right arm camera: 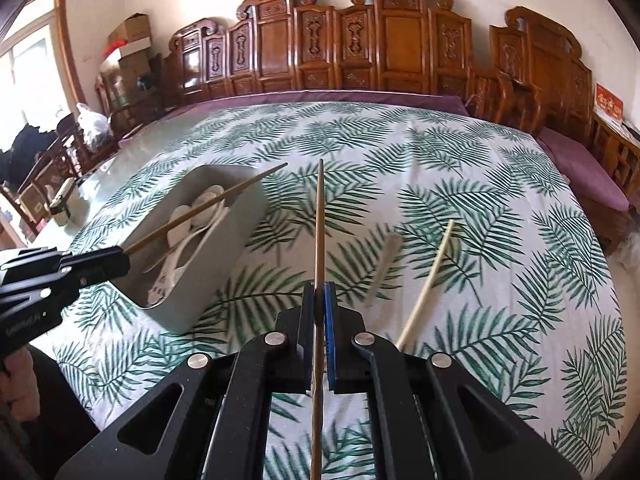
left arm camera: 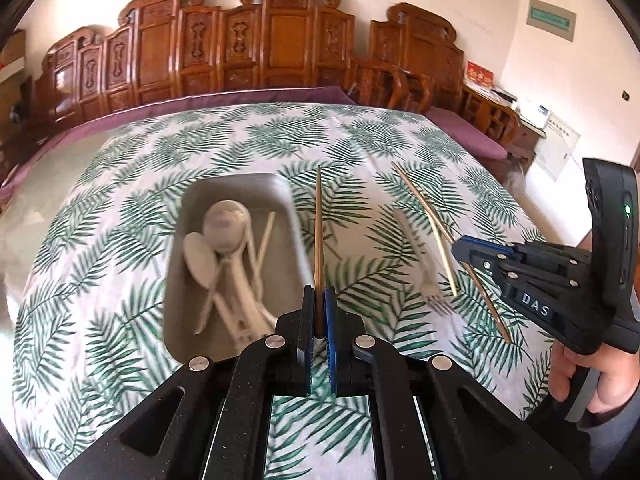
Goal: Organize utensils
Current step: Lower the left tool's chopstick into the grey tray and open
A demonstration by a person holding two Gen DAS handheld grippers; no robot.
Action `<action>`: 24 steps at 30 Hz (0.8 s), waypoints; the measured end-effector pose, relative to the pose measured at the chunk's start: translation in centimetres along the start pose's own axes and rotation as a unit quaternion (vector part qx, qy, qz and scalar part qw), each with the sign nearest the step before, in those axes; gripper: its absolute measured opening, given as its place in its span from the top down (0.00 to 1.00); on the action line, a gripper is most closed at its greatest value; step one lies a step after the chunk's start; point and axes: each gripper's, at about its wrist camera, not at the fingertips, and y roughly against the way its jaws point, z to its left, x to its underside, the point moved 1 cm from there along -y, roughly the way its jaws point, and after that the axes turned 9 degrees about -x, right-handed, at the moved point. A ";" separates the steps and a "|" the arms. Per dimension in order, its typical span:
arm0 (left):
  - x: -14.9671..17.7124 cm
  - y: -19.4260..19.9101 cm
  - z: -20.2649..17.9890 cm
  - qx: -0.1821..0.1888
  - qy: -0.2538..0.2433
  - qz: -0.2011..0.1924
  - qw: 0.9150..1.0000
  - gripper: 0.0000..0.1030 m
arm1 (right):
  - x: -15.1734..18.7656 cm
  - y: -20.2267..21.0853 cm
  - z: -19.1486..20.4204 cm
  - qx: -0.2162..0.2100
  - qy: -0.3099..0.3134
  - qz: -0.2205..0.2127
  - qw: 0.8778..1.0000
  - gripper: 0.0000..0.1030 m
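While pinched on slim wooden chopsticks: left gripper (left arm camera: 319,300), right gripper (right arm camera: 319,296) | grey rounded bin (left arm camera: 236,188) | leaf-print cloth (left arm camera: 360,140)

Two black handheld devices are showing silver screws along their linkages. The left claw (left arm camera: 319,300) is showing blue pads, and the right claw (left arm camera: 460,245), marked "DAS", is glowing a green light. A grey sleeve is covering the right wrist.

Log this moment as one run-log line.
left tongs: shut on chopstick | right tongs: shut on chopstick | bin: spoons inside
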 end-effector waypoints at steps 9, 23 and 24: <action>0.5 -0.4 3.3 -0.028 0.022 0.010 0.999 0.96 | -0.1 -0.2 1.8 -0.009 0.016 0.002 1.000 0.94; 0.9 -4.0 5.2 -0.036 0.037 0.060 0.997 0.95 | -0.7 -1.2 3.7 -0.010 0.041 0.014 0.999 0.94; 0.9 -4.1 5.2 -0.037 0.037 0.061 0.997 0.95 | -0.7 -1.2 3.8 -0.010 0.042 0.014 0.999 0.94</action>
